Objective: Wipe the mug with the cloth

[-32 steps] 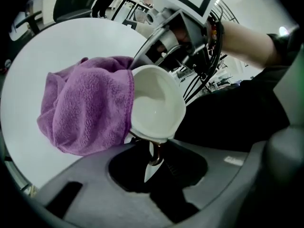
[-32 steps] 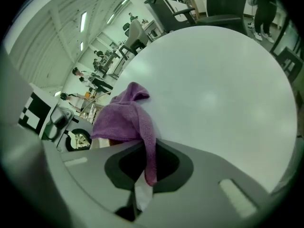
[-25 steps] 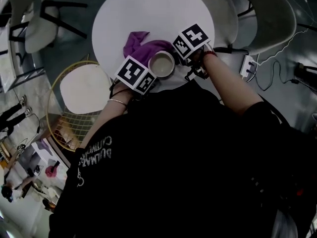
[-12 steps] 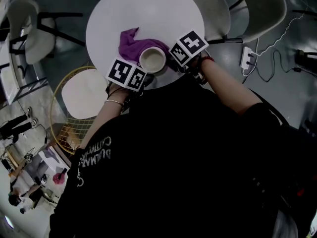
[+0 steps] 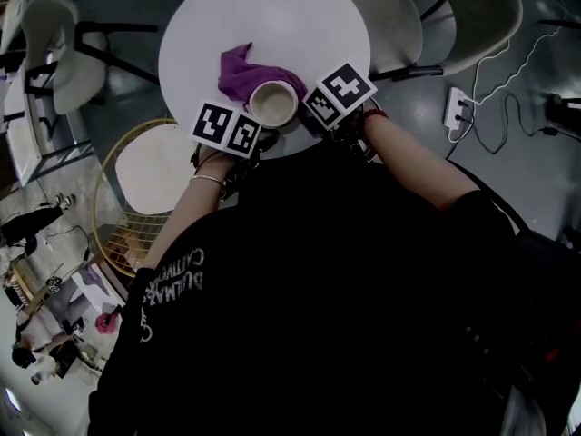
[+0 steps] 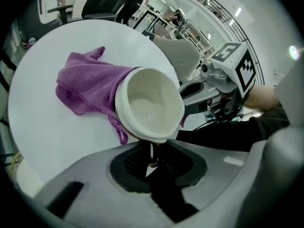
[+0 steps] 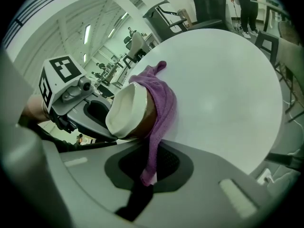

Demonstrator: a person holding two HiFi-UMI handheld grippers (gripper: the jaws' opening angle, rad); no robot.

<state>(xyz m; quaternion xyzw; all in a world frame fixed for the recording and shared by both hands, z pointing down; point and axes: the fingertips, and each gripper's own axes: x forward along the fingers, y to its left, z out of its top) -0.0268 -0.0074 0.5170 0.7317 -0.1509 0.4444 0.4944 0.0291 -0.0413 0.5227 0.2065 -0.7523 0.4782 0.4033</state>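
Note:
A cream mug (image 5: 273,104) hangs tilted over the near edge of the round white table (image 5: 300,16). In the left gripper view its mouth (image 6: 151,109) faces the camera. My left gripper (image 6: 151,156) is shut on the mug's lower edge, its marker cube (image 5: 225,128) left of the mug. A purple cloth (image 5: 240,71) lies on the table and drapes over the mug's far side (image 7: 161,103). One strip of it runs down into my right gripper (image 7: 148,172), which is shut on the cloth just right of the mug (image 7: 127,112).
A white-seated chair with a gold wire frame (image 5: 156,163) stands left of the table. Grey chairs (image 5: 481,16) ring the far side. A power strip (image 5: 451,105) and cables lie on the floor at right. People stand far off at lower left (image 5: 36,216).
My right gripper has come round the mug toward me, drawing the cloth along its side. The left gripper and mug keep their grip, and the whole view has shifted slightly.

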